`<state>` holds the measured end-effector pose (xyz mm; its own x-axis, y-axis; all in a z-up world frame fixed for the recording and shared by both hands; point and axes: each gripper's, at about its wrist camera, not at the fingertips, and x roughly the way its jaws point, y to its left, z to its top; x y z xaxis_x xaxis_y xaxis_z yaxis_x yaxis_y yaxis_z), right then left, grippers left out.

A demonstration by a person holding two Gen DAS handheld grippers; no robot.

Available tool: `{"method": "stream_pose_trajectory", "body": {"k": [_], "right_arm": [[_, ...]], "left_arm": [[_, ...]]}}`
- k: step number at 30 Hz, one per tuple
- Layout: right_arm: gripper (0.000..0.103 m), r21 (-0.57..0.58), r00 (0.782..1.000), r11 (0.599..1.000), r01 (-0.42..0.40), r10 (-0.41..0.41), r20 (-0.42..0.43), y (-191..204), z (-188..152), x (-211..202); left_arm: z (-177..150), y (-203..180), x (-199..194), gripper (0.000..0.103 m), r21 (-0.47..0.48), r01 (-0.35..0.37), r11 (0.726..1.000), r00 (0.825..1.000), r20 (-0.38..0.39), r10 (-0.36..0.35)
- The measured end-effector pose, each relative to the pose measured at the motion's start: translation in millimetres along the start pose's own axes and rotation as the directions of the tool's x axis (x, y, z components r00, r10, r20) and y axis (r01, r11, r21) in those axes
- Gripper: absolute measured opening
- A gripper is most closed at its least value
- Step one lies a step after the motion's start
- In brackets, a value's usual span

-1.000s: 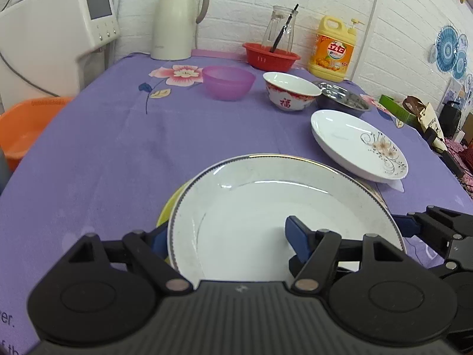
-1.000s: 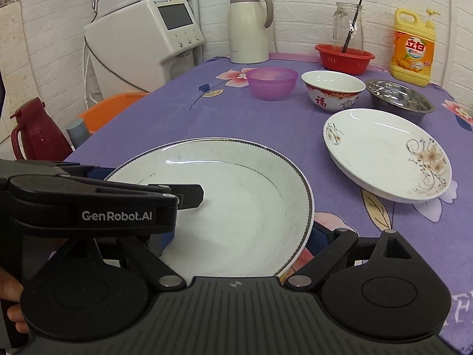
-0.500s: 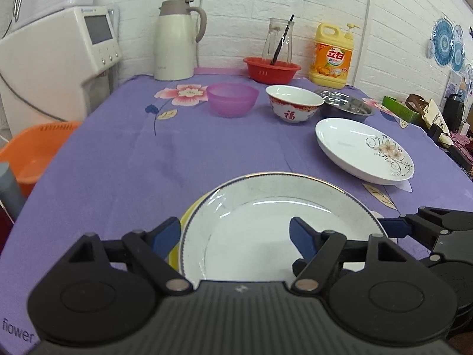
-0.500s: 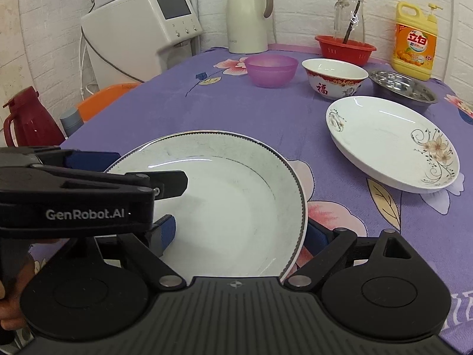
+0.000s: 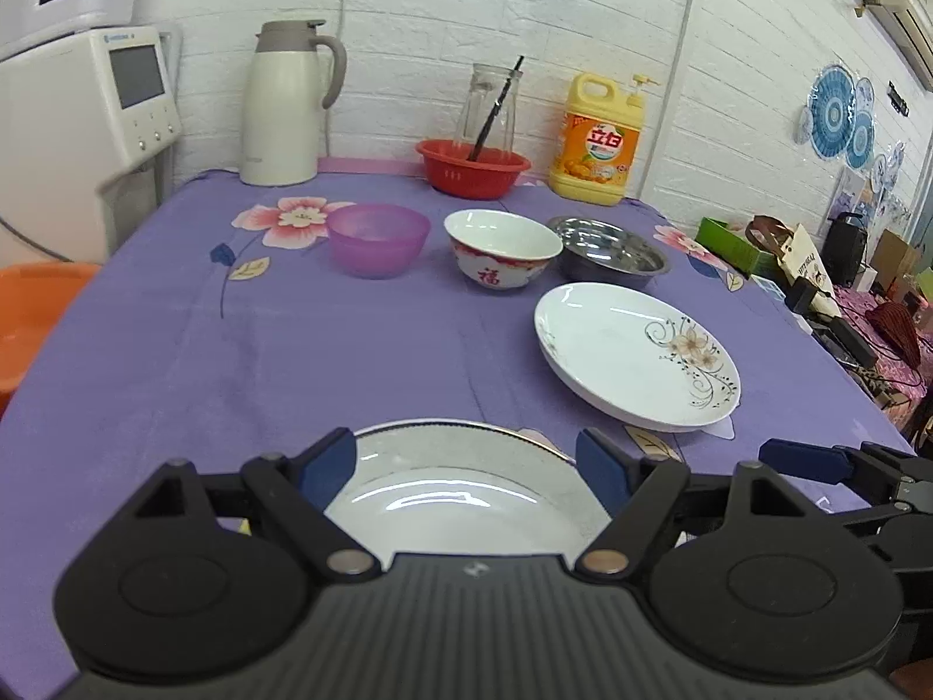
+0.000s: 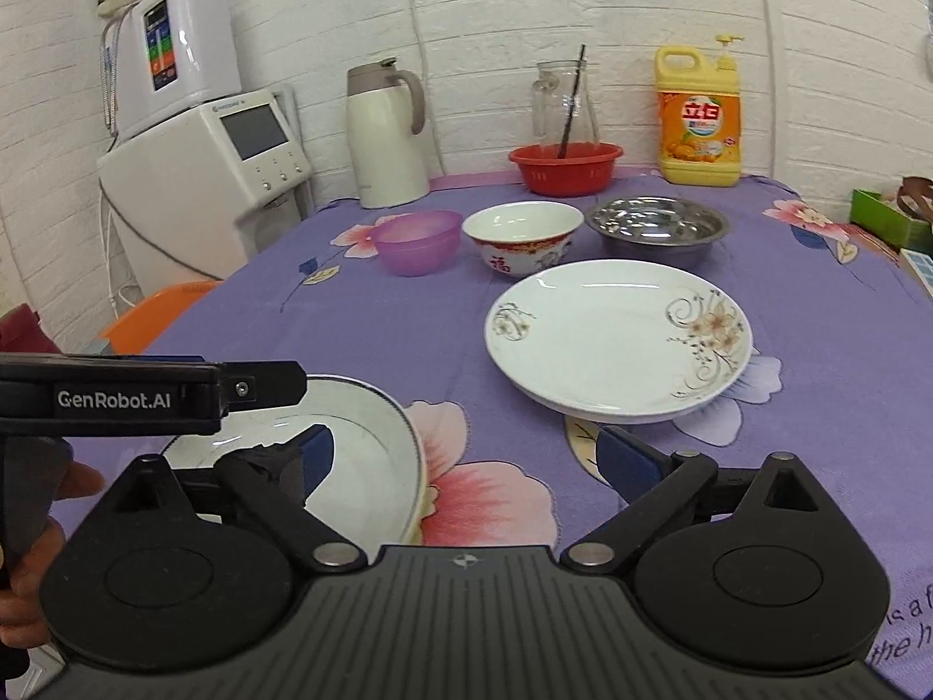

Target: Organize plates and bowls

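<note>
Rimmed plate [image 5: 460,501] — landmark, near bench [image 5: 350,350] edge. Left hand-held gripper [image 5: 466,466] above it, fingers spread, empty; right hand-held gripper [image 6: 466,461] beside it — likewise. Floral plate [image 6: 618,338] beyond.

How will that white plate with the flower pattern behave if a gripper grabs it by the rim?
The flowered plate looks like glazed ceramic, so probably rigid and breakable if dropped. Its glossy highlights suggest a slick rim that might slip between the fingers. It is wide and shallow, so a one-sided grip may let it tilt.
</note>
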<state>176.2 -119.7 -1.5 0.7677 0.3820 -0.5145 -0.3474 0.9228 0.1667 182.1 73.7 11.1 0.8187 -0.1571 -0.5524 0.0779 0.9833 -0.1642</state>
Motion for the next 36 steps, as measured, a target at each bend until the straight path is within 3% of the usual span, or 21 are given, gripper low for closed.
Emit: {"method": "stream_pose_trajectory", "body": {"k": [7,14,18,26,36], "right_arm": [[0.103,0.113,0.992,0.986,0.123,-0.122,-0.018,-50,-1,7],[0.103,0.14,0.986,0.977,0.164,-0.162,-0.028,-94,17,36],[0.103,0.128,0.985,0.977,0.172,-0.169,-0.035,-113,35,64],[0.103,0.094,0.979,0.978,0.188,-0.18,-0.091,-123,40,100],[0.103,0.023,0.977,0.98,0.197,-0.194,-0.092,-118,34,107]], "left_arm": [[9,-7,32,0.08,-0.034,0.015,0.999,0.997,-0.077,-0.018],[36,-24,70,0.081,0.001,0.028,1.0,0.994,-0.106,-0.028],[57,-33,113,0.081,0.003,0.037,0.999,0.988,-0.153,-0.036],[73,-40,183,0.081,-0.025,0.068,0.997,0.958,-0.279,-0.073],[73,-48,191,0.079,0.032,0.09,0.995,0.966,-0.246,-0.079]]}}
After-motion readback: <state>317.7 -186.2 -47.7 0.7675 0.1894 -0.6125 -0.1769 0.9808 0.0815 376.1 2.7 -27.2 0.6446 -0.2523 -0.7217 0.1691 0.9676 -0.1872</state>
